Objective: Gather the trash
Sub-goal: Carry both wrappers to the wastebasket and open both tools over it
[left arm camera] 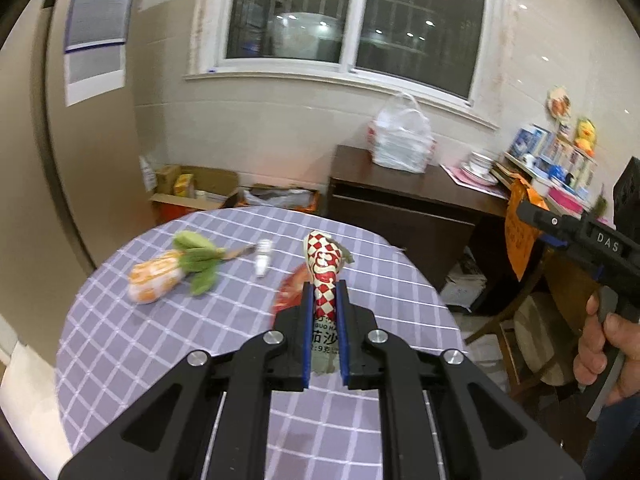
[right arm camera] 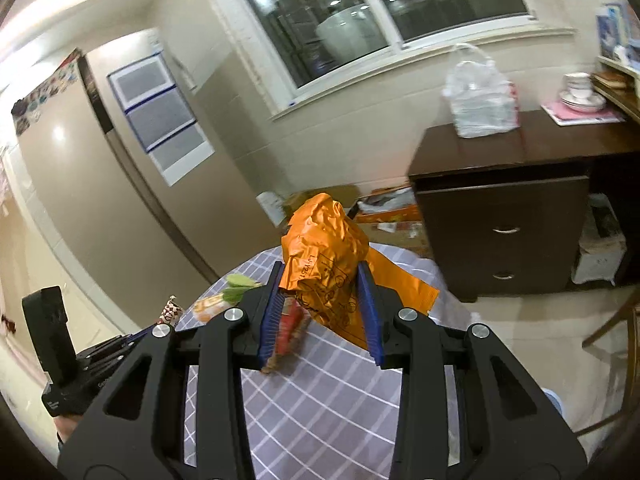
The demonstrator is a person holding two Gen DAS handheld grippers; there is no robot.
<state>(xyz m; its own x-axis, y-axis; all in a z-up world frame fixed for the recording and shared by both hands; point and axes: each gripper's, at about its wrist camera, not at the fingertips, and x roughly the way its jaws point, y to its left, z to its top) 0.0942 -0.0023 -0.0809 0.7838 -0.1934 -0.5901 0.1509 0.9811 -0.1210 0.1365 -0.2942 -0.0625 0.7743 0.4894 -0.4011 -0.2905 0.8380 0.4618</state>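
Observation:
My left gripper [left arm camera: 325, 292] is shut on a red-and-white checkered wrapper [left arm camera: 325, 260] and holds it above the purple checked table [left arm camera: 160, 340]. A red wrapper [left arm camera: 290, 288] lies on the table just beyond it. My right gripper [right arm camera: 320, 276] is shut on a crumpled orange plastic bag [right arm camera: 324, 248], held above the table [right arm camera: 320, 380]. The red wrapper [right arm camera: 290, 326] shows under its left finger. The right gripper also shows at the right edge of the left wrist view [left arm camera: 520, 210], with the orange bag [left arm camera: 520, 228] hanging from it.
A plush carrot toy [left arm camera: 160, 274] and a small white bottle [left arm camera: 263, 258] lie on the table's far left. A dark wooden cabinet [left arm camera: 400, 200] with a white plastic bag [left arm camera: 404, 140] stands behind. Cardboard boxes [left arm camera: 192, 192] sit on the floor. A chair [left arm camera: 532, 332] stands at the right.

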